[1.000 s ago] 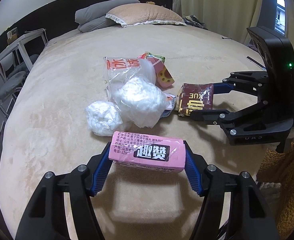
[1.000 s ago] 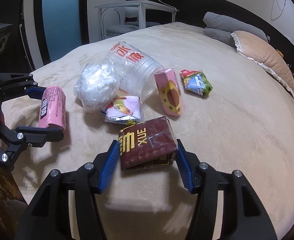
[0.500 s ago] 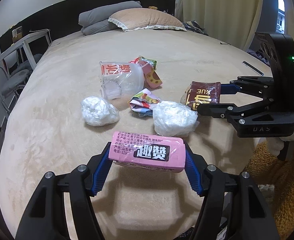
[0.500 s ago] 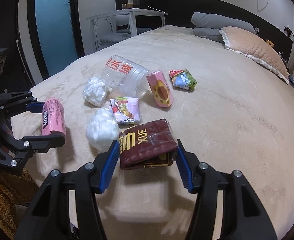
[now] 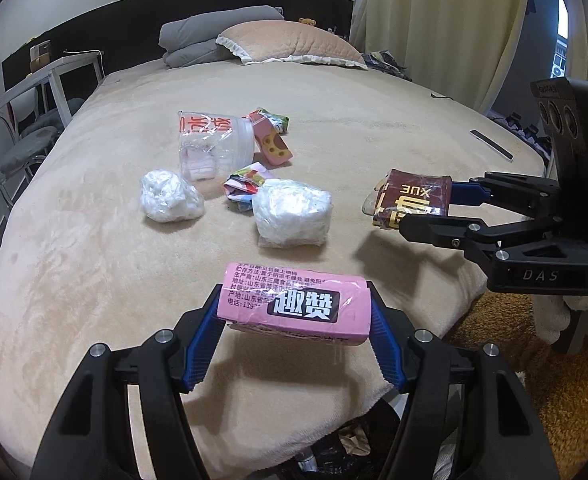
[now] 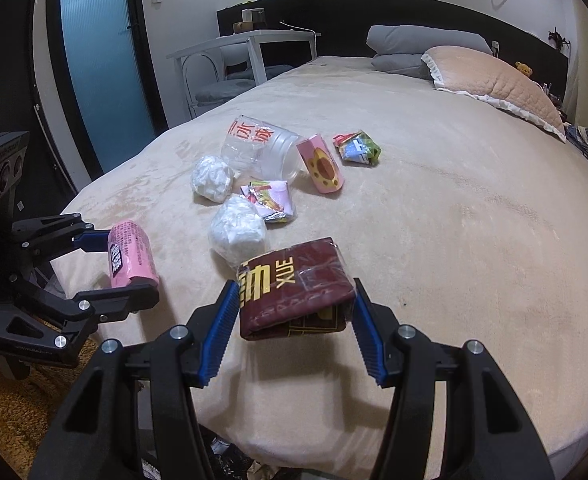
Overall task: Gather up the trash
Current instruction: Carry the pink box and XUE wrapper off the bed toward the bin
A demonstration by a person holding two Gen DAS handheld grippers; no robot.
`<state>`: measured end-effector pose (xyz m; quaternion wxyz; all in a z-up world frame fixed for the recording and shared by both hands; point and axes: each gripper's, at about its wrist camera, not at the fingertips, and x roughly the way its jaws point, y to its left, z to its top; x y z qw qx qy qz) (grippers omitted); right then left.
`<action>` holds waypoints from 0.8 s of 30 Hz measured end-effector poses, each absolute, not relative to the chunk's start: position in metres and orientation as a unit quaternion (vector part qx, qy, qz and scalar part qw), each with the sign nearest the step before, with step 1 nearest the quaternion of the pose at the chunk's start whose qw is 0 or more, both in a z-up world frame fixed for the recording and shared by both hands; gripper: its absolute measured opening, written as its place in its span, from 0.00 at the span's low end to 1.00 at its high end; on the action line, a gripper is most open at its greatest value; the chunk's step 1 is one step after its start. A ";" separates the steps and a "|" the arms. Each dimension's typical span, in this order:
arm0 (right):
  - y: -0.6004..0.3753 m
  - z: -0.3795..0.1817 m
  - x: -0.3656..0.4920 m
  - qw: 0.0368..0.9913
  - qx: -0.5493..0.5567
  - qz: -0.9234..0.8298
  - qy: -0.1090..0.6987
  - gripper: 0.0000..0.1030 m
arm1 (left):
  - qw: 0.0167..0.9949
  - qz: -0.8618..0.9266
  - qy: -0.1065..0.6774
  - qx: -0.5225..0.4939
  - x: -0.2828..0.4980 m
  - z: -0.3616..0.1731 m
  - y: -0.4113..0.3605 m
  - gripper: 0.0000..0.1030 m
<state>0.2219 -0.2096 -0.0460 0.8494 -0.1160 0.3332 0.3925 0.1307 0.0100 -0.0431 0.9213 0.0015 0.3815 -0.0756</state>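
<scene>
Left-wrist view, left to right. A crumpled white wad (image 5: 171,197) lies on the bed (image 5: 94,264); right of it a clear plastic jar (image 5: 214,146) lies on its side, with a pink carton (image 5: 272,146) and a green wrapper (image 5: 274,117) at its far right. Nearer lie a crumpled foil wrapper (image 5: 246,184) and, touching it, a white tissue bundle (image 5: 292,216). At near centre the left gripper (image 5: 294,344) has its jaws clamped on the two ends of a pink packet (image 5: 295,306), held clear of the bedding. At right, the right gripper (image 5: 433,210) is clamped on a maroon packet (image 5: 413,200), also raised.

Both packets hang over the near edge of the bed; below it, at the bottom of the view, sits what looks like a dark bag with scraps inside (image 5: 349,440).

Step in hand, as judged: carrying two picked pieces to disposal. The next move would call for lowering each gripper over that opening and parting the jaws there, then returning for the six pieces left on the bed.
</scene>
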 end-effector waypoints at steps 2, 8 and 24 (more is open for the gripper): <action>-0.213 -0.046 0.215 0.850 -0.113 0.392 0.334 0.54 | 0.922 -0.074 0.381 -0.003 0.123 -0.045 0.006 0.63; -0.227 -0.047 0.191 0.851 -0.102 0.394 0.333 0.54 | 0.924 -0.068 0.374 -0.031 0.098 -0.048 -0.002 0.63; -0.261 -0.053 0.133 0.850 -0.065 0.397 0.341 0.54 | 0.928 -0.055 0.360 -0.076 0.031 -0.049 -0.020 0.63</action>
